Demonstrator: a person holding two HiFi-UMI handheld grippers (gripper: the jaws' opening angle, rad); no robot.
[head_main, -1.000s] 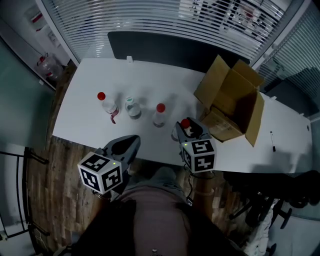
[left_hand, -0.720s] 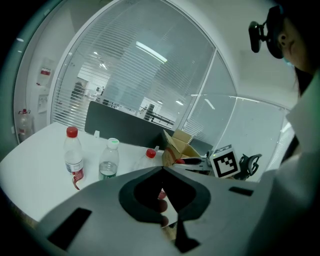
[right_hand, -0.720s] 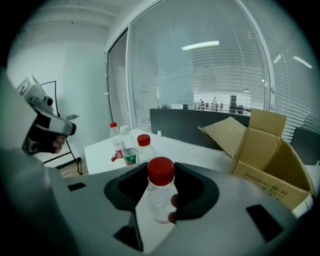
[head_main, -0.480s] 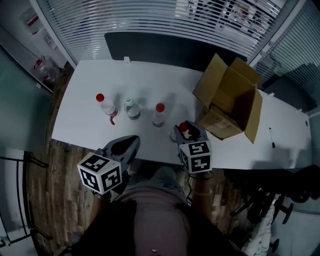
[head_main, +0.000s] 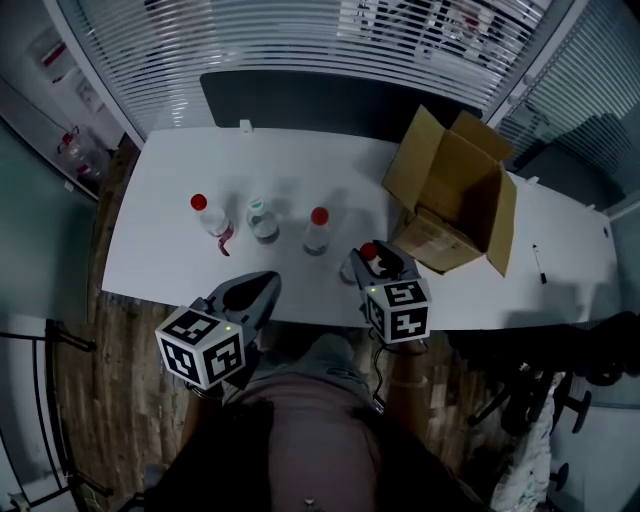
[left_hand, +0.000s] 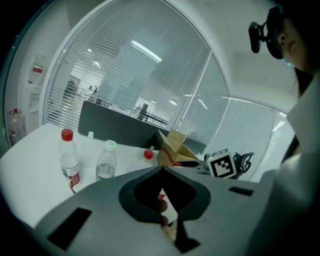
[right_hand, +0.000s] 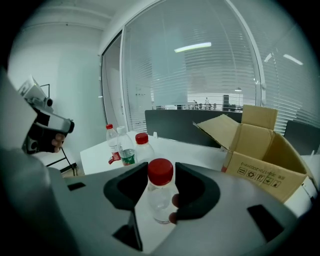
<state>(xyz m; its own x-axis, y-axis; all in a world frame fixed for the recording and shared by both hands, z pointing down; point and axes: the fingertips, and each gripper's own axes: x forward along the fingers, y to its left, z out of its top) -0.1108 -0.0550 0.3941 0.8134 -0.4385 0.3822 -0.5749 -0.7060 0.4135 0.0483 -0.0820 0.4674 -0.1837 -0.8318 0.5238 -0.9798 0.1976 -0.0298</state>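
Note:
My right gripper (head_main: 372, 258) is shut on a small clear bottle with a red cap (right_hand: 160, 194), held upright between its jaws just above the white table (head_main: 300, 165) near the front edge. An open cardboard box (head_main: 450, 195) lies on its side just to the right of it. My left gripper (head_main: 250, 296) hovers over the table's front edge, shut with nothing in it; in the left gripper view its jaw tips meet (left_hand: 162, 169). Three more bottles stand in a row: red cap with red label (head_main: 206, 215), green cap (head_main: 260, 217), red cap (head_main: 317, 230).
A dark partition (head_main: 320, 100) runs along the table's far edge, with blinds and glass walls behind it. A pen (head_main: 537, 262) lies on the table right of the box. Wooden floor (head_main: 120, 350) shows at the left, and a dark chair base (head_main: 545, 400) at the right.
The right gripper keeps hold of the bottle in nearly the same spot. The views have shifted a little; the left gripper stays shut and empty.

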